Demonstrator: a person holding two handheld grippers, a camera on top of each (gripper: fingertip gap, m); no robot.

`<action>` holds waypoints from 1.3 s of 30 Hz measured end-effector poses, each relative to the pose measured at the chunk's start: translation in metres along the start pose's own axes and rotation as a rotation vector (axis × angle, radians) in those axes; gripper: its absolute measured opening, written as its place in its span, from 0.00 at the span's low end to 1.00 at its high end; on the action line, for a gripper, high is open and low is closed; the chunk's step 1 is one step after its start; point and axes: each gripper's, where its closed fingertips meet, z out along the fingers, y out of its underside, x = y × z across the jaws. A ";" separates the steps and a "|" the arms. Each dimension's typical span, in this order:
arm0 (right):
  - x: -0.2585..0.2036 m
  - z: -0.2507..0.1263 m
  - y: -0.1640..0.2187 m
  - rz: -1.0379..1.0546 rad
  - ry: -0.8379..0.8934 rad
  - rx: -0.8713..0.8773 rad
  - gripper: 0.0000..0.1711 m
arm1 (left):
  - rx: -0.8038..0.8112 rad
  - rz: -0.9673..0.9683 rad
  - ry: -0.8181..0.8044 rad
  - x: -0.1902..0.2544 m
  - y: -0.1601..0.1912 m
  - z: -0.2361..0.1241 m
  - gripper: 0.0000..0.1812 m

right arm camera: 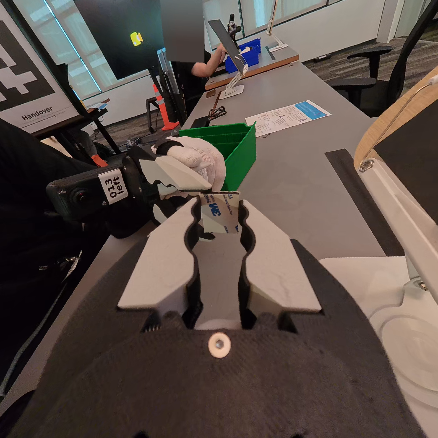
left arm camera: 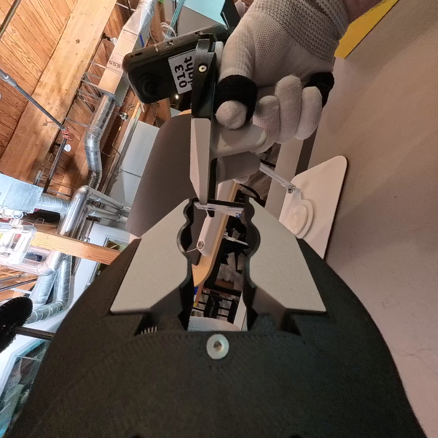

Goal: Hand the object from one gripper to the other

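Note:
The object is a thin square pad (right arm camera: 220,218), white-backed with blue print, held in the air above the grey table (right arm camera: 296,189). In the right wrist view my right gripper (right arm camera: 219,202) has a fingertip against each of its left and right edges. My left gripper (right arm camera: 208,212) comes in from the left, with its upper finger (right arm camera: 180,175) on the pad's top edge. In the left wrist view the pad (left arm camera: 227,205) is edge-on and spans the tips of my left gripper (left arm camera: 219,206). My right gripper (left arm camera: 207,208) reaches down onto it, held by a white-gloved hand (left arm camera: 279,71).
A green bin (right arm camera: 237,151) stands on the table just behind the handover. A white stand base (right arm camera: 379,296) with an arm is close on the right and also shows in the left wrist view (left arm camera: 315,196). A printed sheet (right arm camera: 286,116) lies farther back. A person sits at the far desk. My left and right fingertips are right by each other.

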 end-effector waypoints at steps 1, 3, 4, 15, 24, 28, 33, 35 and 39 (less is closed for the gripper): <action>0.000 0.000 0.000 0.002 -0.001 -0.002 0.16 | 0.000 0.002 0.001 0.000 0.000 0.000 0.23; -0.001 -0.001 0.001 0.001 -0.006 -0.004 0.16 | 0.005 0.007 0.005 0.002 -0.001 0.000 0.23; -0.001 -0.002 0.002 0.002 -0.004 -0.010 0.16 | 0.000 0.019 0.006 0.003 0.000 0.000 0.23; 0.000 -0.001 0.009 0.011 -0.004 -0.047 0.17 | -0.012 0.030 0.006 0.008 0.003 0.003 0.23; 0.001 -0.001 0.008 0.000 0.004 -0.036 0.17 | -0.010 0.017 -0.002 0.007 0.003 0.003 0.22; -0.001 0.000 0.005 -0.017 0.004 -0.023 0.24 | -0.011 0.017 0.004 0.009 0.003 0.003 0.22; -0.002 -0.003 0.004 -0.052 0.017 -0.024 0.26 | -0.007 -0.006 0.011 0.009 0.003 0.003 0.22; -0.004 -0.007 0.002 -0.082 0.024 -0.019 0.27 | 0.007 -0.047 0.016 0.006 0.002 0.002 0.22; -0.013 -0.018 -0.008 -0.130 -0.001 0.033 0.27 | 0.074 -0.225 0.040 -0.007 -0.006 -0.004 0.22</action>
